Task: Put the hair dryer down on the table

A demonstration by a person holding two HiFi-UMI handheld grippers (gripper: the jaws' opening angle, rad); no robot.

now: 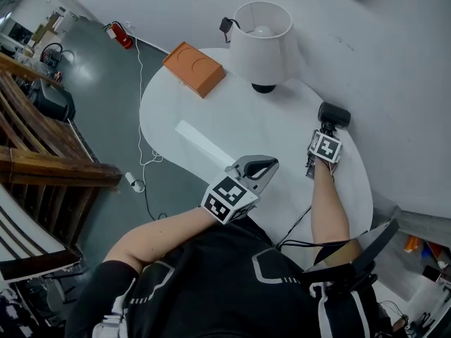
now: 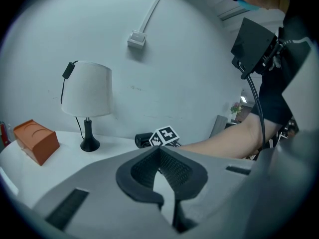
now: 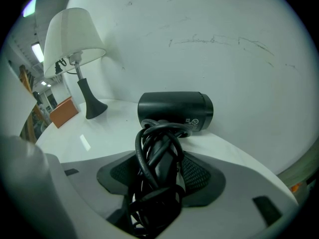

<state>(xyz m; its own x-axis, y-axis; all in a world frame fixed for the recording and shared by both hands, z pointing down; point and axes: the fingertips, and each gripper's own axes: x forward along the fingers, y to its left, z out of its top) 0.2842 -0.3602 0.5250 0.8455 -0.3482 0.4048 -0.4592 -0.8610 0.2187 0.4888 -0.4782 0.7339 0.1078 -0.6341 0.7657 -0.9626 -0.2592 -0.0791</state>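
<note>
The black hair dryer (image 3: 174, 111) lies with its barrel crosswise at the table's far right edge, close to the wall, and also shows in the head view (image 1: 333, 113). Its handle, wound in black cord, runs back between the pads of my right gripper (image 3: 160, 158), which is shut on it; whether the barrel rests on the tabletop I cannot tell. The head view has that gripper (image 1: 325, 127) just behind the dryer. My left gripper (image 1: 266, 166) hovers over the table's near middle, shut with nothing in it; its tips meet in its own view (image 2: 160, 148).
A white round table (image 1: 211, 111) carries a white-shaded lamp (image 1: 262, 41) at the back and an orange box (image 1: 194, 67) at the back left. The wall runs close along the right. Wooden furniture and cables are on the floor at left.
</note>
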